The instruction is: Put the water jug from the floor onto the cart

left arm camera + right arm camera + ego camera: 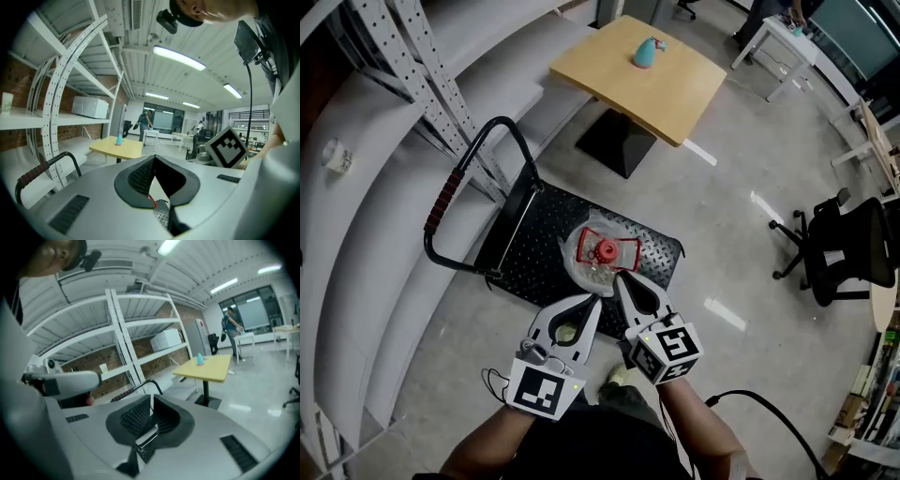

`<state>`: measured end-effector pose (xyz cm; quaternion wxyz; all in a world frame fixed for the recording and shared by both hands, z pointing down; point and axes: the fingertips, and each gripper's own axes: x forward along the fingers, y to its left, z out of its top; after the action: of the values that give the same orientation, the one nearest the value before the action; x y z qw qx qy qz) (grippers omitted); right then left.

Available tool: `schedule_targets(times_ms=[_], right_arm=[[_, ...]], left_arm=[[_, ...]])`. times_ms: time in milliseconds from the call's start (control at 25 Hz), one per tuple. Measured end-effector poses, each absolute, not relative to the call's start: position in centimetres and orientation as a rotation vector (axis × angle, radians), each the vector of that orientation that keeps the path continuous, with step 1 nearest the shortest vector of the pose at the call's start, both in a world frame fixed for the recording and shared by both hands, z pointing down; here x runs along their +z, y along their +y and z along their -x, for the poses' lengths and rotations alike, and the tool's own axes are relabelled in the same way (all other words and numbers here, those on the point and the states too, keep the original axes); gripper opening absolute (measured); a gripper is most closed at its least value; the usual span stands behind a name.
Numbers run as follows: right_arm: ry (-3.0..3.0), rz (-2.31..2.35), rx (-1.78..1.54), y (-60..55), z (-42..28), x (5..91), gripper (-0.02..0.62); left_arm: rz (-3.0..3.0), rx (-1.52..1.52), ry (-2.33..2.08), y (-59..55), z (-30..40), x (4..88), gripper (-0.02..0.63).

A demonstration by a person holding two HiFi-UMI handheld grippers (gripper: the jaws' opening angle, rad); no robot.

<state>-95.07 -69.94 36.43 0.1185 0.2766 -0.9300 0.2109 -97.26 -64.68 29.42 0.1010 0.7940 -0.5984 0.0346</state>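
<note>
While the water jug [602, 253] sits upright on the cart [534, 246], the left gripper [596, 302] and right gripper [619, 279] hang just above it, jaws pinched together, both empty.

Head view | tips of left hand-held gripper [594, 301] and right hand-held gripper [618, 276] cover the cart's [534, 234] near edge and the water jug's [606, 249] near rim; we cannot tell contact | office chair [848, 248] cut by right edge | teal item [646, 53] on desk [609, 75] too small to name | white cup [337, 157] blurred
</note>
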Motion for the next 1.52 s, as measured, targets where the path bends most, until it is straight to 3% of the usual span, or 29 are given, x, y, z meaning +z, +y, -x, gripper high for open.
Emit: schedule_targets(times_ms=[360, 640, 840, 1080, 1520], right_arm=[[-2.966, -0.847, 0.124, -56.5, 82.3, 24.4, 0.003], [-3.018, -0.78, 0.057, -41.6, 68.0, 21.2, 0.002], [-3.013, -0.729, 0.103, -33.7, 61.0, 20.0, 0.002], [-3.009, -0.719, 0.141, -29.5, 57.4, 19.5, 0.002], [-3.013, -0.7, 0.143, -25.1, 58.5, 18.7, 0.002]], left_arm=[[-2.427, 0.045, -1.82, -52.7, 85.0, 24.9, 0.005], [-2.456, 0.035, -1.877, -38.9, 70.2, 21.6, 0.005], [-2.464, 0.053, -1.871, -31.8, 63.4, 19.9, 0.005], [-2.477, 0.116, -1.847, -27.1, 59.6, 19.4, 0.005], [-2.476, 0.119, -1.845, -22.5, 60.1, 18.5, 0.005]])
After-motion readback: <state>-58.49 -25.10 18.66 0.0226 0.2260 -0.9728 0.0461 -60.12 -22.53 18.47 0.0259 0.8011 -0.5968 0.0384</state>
